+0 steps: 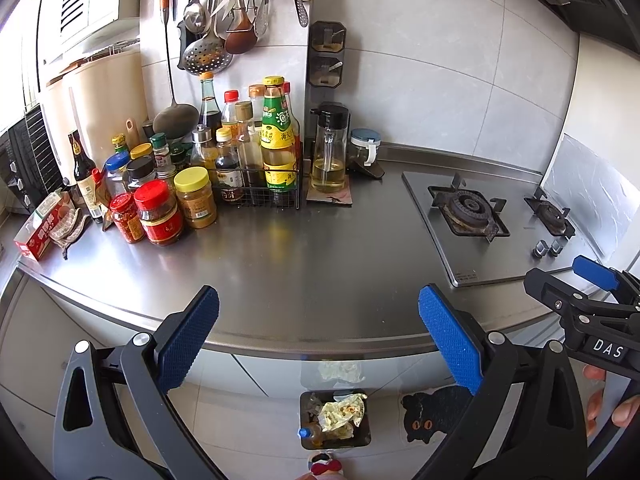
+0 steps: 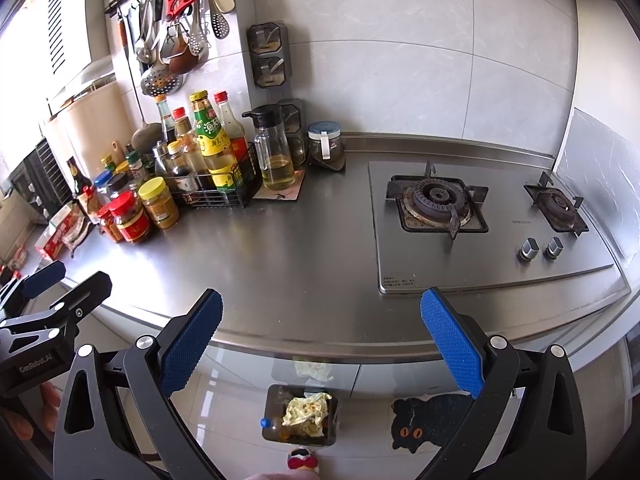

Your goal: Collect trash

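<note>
Trash bin (image 1: 335, 420) below spread left claw (image 1: 319, 334), apart

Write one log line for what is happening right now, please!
left gripper: open, holding nothing | right gripper: open, holding nothing | trash bin: on floor below counter edge, crumpled wrapper and bottle inside
</note>
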A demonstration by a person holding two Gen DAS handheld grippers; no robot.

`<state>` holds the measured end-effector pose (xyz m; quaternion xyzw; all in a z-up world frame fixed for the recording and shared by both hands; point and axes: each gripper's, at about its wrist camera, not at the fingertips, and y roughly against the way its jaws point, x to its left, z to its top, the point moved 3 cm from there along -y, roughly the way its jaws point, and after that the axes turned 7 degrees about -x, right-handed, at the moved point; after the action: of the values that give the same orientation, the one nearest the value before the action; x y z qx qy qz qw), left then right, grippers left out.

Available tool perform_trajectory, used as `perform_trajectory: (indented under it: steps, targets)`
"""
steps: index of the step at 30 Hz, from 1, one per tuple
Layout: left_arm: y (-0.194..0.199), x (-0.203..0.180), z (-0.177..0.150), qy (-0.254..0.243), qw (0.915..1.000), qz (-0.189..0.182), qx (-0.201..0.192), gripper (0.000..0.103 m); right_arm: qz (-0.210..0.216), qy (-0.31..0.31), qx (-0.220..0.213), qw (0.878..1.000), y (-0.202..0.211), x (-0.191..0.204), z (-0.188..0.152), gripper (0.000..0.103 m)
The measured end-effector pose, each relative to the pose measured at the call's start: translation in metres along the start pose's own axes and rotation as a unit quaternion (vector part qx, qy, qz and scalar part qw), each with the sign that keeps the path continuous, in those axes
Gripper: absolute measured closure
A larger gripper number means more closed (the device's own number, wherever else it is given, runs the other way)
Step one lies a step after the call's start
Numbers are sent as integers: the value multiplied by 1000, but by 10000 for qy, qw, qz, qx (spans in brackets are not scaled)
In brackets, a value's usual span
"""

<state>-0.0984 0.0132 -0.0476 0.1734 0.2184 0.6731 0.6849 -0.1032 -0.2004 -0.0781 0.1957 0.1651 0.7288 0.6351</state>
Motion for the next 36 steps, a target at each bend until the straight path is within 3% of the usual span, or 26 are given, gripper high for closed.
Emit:
perform_trajectory:
  steps: [36]
  targets:
    - [4,-6,-3,21,10000,67,31,8,18,-3,14,10000,0,-9,-1,3]
